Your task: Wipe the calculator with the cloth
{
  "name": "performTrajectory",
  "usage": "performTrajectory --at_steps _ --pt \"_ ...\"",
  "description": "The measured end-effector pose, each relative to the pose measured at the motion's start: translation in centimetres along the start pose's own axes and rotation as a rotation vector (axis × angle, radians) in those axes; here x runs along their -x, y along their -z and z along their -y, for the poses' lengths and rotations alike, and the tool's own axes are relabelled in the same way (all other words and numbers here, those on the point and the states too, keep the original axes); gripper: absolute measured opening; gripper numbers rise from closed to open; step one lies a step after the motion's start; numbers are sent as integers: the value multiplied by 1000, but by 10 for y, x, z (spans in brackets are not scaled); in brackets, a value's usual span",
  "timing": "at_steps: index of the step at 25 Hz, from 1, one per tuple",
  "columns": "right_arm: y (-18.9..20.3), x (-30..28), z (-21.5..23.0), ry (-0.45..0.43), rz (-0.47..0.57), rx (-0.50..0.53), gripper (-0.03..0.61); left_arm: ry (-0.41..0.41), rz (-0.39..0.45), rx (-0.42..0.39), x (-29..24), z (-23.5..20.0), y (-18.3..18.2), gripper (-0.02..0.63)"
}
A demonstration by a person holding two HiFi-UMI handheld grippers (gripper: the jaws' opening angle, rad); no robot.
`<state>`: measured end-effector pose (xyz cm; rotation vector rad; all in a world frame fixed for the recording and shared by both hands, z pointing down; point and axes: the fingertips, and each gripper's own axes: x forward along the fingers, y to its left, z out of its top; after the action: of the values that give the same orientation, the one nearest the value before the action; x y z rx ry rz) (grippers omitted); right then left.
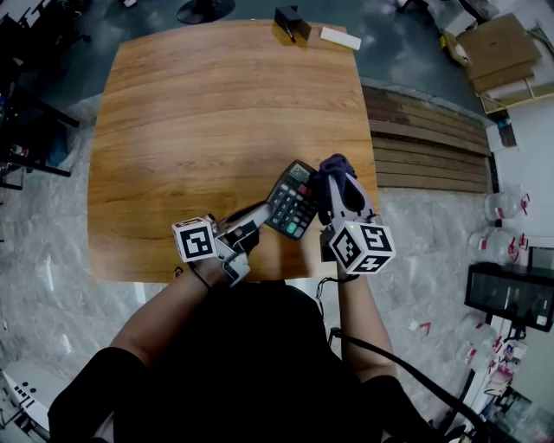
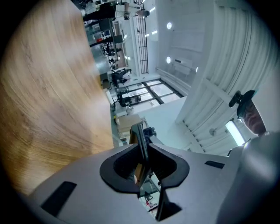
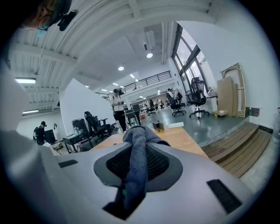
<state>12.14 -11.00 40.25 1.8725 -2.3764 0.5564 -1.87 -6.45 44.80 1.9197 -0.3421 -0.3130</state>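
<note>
A dark calculator (image 1: 291,200) with coloured keys is held tilted above the near right part of the wooden table (image 1: 208,112). My left gripper (image 1: 258,227) is shut on its near edge; in the left gripper view the calculator (image 2: 141,144) shows edge-on between the jaws. My right gripper (image 1: 339,192) is shut on a dark blue-grey cloth (image 1: 334,170), which bunches just right of the calculator's top. In the right gripper view the cloth (image 3: 136,153) runs down between the jaws and sticks out past them.
At the table's far edge lie a small black box (image 1: 292,21) and a white flat object (image 1: 340,37). Wooden planks (image 1: 424,138) and cardboard (image 1: 498,48) lie on the floor to the right. People and office chairs stand far off in the right gripper view.
</note>
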Motion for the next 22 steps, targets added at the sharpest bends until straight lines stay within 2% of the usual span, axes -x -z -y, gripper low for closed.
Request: performTrajectory --at_steps 6,12,15,19,22 --pt "36 14 -26 -63 -70 12 71 -4 73 35 6 -8 -19 75" --pt "80 35 -90 -280 -162 15 71 -25 140 31 10 -14 -47 75" --pt "97 44 -108 -350 -206 29 71 -24 179 45 14 -15 -59 75" --pt "116 45 -116 -393 -231 23 71 21 235 96 13 -6 -73 75" --pt "113 37 -111 -400 -181 -68 71 88 239 187 6 12 -71 75"
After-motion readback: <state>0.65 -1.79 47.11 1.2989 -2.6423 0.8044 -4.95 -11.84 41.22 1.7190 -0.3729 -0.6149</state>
